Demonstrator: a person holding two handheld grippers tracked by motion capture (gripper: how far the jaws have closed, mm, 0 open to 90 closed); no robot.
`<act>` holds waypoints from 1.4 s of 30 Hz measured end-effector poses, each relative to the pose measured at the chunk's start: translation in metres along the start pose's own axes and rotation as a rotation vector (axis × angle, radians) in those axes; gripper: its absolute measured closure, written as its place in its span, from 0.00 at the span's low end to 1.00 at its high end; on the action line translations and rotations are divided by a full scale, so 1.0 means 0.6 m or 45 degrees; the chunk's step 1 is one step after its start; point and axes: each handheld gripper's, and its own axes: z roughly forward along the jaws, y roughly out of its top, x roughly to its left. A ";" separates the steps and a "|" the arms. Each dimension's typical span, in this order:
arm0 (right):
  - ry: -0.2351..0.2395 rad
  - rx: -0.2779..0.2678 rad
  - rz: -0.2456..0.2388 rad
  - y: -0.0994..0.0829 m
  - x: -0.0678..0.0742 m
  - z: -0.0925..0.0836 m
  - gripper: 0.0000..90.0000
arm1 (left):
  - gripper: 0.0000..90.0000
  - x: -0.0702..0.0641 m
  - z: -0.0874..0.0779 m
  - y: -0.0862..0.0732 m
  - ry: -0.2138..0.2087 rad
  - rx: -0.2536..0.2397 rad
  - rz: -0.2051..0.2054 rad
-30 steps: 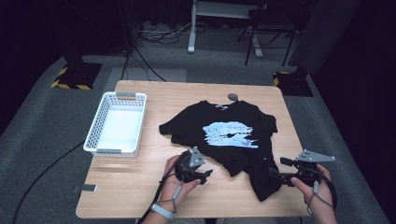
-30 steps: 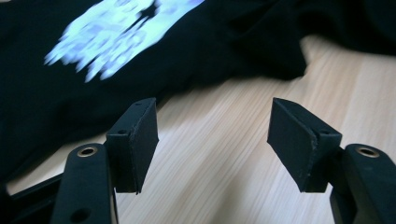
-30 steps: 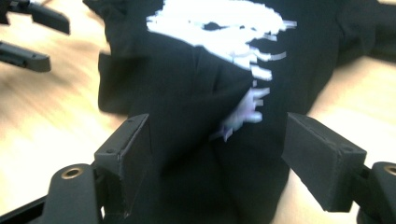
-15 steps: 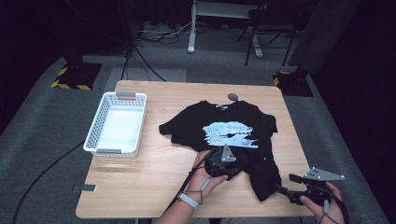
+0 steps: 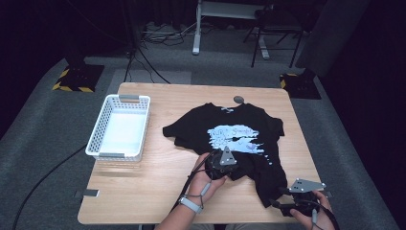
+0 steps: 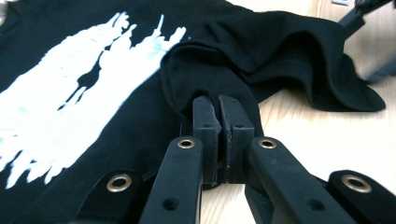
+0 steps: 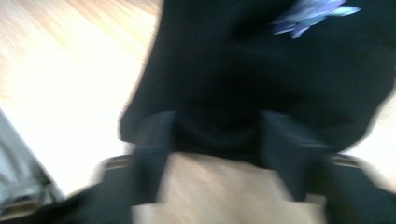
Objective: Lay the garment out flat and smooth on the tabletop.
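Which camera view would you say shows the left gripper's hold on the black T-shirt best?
The left gripper view: the left gripper stands with jaws shut on a fold of the black T-shirt, sharp and close. The high view shows that gripper at the shirt's near edge, its pinch hidden under the hand. The blurred right gripper view shows shirt cloth.

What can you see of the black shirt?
The shirt is black soft knit with a pale blue-white chest print, lying rumpled, print up, on the wooden table, right of the basket. Its near hem is bunched into folds. The left gripper is shut on a pinch of the hem. The right gripper has just been closing; its fingers straddle the near right corner, blurred, not visibly pressing.
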 end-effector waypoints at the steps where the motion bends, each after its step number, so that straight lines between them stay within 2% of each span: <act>1: 0.000 0.000 0.000 0.000 0.000 0.000 0.60 | 0.96 0.000 0.000 0.000 0.000 0.000 0.000; 2: -0.013 0.007 -0.007 0.001 -0.003 -0.002 0.70 | 0.96 0.001 -0.009 -0.003 0.009 -0.007 -0.001; 4: 0.014 0.015 0.005 0.004 -0.009 -0.005 0.88 | 0.96 0.003 -0.031 -0.010 0.027 -0.026 -0.009; 5: 0.016 0.011 0.006 0.006 -0.010 -0.008 0.93 | 0.96 0.003 -0.043 -0.013 0.038 -0.036 -0.008; 10: 0.003 -0.040 -0.028 0.018 -0.007 -0.036 0.95 | 0.96 -0.005 -0.111 -0.036 0.083 -0.066 -0.004; 14: 0.039 -0.106 -0.046 0.024 -0.003 -0.070 0.95 | 0.96 -0.017 -0.160 -0.055 0.091 -0.092 -0.014; 16: 0.056 -0.135 -0.060 0.024 0.001 -0.086 0.95 | 0.96 -0.030 -0.187 -0.067 0.104 -0.098 0.005; 19: 0.086 -0.159 -0.083 0.020 0.009 -0.114 0.95 | 0.96 -0.052 -0.221 -0.088 0.061 -0.081 0.036; 22: 0.138 -0.150 -0.093 0.010 0.013 -0.131 0.94 | 0.95 -0.074 -0.250 -0.111 -0.025 -0.058 0.074; 23: 0.174 -0.131 -0.092 0.006 0.013 -0.134 0.90 | 0.91 -0.079 -0.258 -0.117 -0.068 -0.046 0.079; 25: 0.241 -0.104 -0.078 -0.003 0.012 -0.136 0.78 | 0.87 -0.087 -0.274 -0.127 -0.122 -0.080 0.092; 26: 0.251 -0.106 -0.067 -0.006 0.011 -0.138 0.66 | 0.80 -0.089 -0.279 -0.130 -0.193 -0.085 0.084; 27: 0.258 -0.103 -0.058 -0.008 0.010 -0.138 0.58 | 0.70 -0.090 -0.282 -0.131 -0.227 -0.098 0.060; 28: 0.253 -0.110 -0.048 -0.008 0.007 -0.138 0.55 | 0.64 -0.087 -0.281 -0.132 -0.217 -0.124 0.044; 30: 0.230 -0.127 -0.039 -0.005 0.004 -0.136 0.50 | 0.55 -0.078 -0.271 -0.131 -0.184 -0.107 0.031; 31: 0.214 -0.134 -0.029 0.001 0.002 -0.129 0.47 | 0.51 -0.068 -0.253 -0.128 -0.134 -0.076 0.023; 33: 0.210 -0.141 -0.019 0.009 0.000 -0.119 0.46 | 0.49 -0.054 -0.232 -0.126 -0.118 -0.076 -0.014; 34: 0.204 -0.144 -0.018 0.013 -0.002 -0.111 0.44 | 0.47 -0.054 -0.232 -0.126 -0.118 -0.076 -0.014; 35: 0.189 -0.146 -0.014 0.017 -0.005 -0.103 0.42 | 0.45 -0.037 -0.210 -0.125 -0.060 -0.055 -0.057; 37: 0.164 -0.155 -0.014 0.024 -0.012 -0.084 0.39 | 0.43 -0.021 -0.189 -0.124 0.000 -0.018 -0.096; 40: 0.120 -0.147 0.001 0.037 -0.026 -0.050 0.32 | 0.43 -0.001 -0.157 -0.124 0.080 0.036 -0.131; 41: 0.114 -0.147 0.007 0.041 -0.031 -0.038 0.31 | 0.41 -0.001 -0.157 -0.124 0.080 0.036 -0.131; 42: 0.111 -0.150 0.006 0.047 -0.036 -0.026 0.31 | 0.41 0.008 -0.135 -0.123 0.128 0.078 -0.142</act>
